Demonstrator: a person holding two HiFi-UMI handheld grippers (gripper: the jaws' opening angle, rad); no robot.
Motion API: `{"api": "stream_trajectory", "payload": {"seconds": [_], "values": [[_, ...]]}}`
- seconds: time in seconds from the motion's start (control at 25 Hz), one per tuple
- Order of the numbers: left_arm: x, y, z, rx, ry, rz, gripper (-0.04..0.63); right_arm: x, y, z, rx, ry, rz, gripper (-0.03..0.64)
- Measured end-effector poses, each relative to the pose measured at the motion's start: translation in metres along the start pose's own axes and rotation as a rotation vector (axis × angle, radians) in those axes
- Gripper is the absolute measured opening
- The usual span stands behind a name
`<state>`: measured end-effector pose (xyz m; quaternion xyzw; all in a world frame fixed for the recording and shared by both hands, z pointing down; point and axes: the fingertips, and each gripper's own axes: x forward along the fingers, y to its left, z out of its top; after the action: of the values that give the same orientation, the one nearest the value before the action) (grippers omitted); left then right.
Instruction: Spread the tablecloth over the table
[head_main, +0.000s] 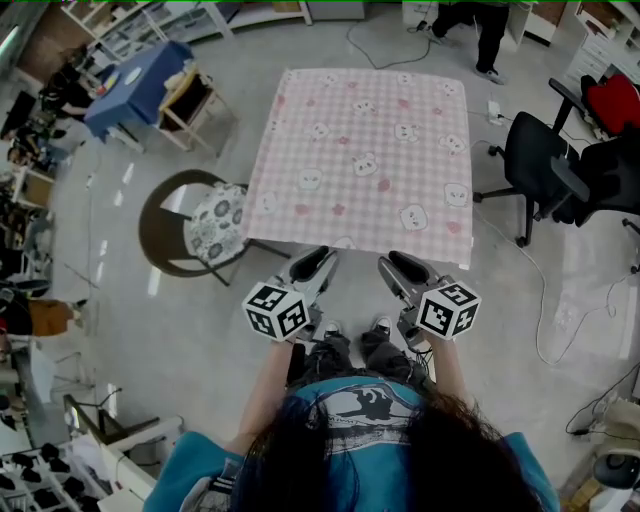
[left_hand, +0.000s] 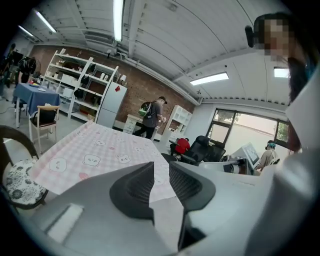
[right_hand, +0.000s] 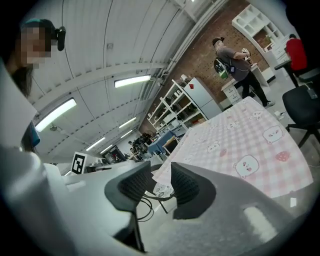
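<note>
Tablecloth (head_main: 360, 150) lies spread; left gripper (head_main: 314, 263) and right gripper (head_main: 403, 266) hover by its near edge, jaws parted, empty. Further smoothing should tug both near corners evenly.

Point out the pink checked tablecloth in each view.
Head view: the tablecloth covers the table, upper centre.
Left gripper view: tablecloth at centre left, stretching away.
Right gripper view: tablecloth right of centre, lower half.
Shared landmark: the standing person beyond its far end, in all three.
</note>
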<state>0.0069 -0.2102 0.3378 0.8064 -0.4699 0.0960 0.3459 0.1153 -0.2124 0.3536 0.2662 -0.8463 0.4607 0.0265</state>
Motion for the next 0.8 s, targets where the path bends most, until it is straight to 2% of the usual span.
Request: {"api": "stream_trajectory", "payload": {"seconds": [0.2, 0.32, 0.52, 0.8], "values": [[-0.015, 0.004, 0.006, 0.034, 0.012, -0.023, 0.082, 0.012, 0.031, 0.009, -0.044, -0.017, 0.044, 0.110], [-0.030, 0.011, 0.011, 0.079, 0.009, -0.028, 0.055, 0.021, 0.047, 0.005, -0.098, -0.026, 0.039, 0.075], [-0.054, 0.022, 0.013, 0.159, 0.016, -0.035, 0.014, 0.035, 0.071, -0.003, -0.180, -0.033, 0.014, 0.055], [-0.077, 0.025, 0.016, 0.159, -0.015, -0.108, 0.014, 0.042, 0.098, -0.013, -0.252, -0.048, -0.043, -0.008]]}}
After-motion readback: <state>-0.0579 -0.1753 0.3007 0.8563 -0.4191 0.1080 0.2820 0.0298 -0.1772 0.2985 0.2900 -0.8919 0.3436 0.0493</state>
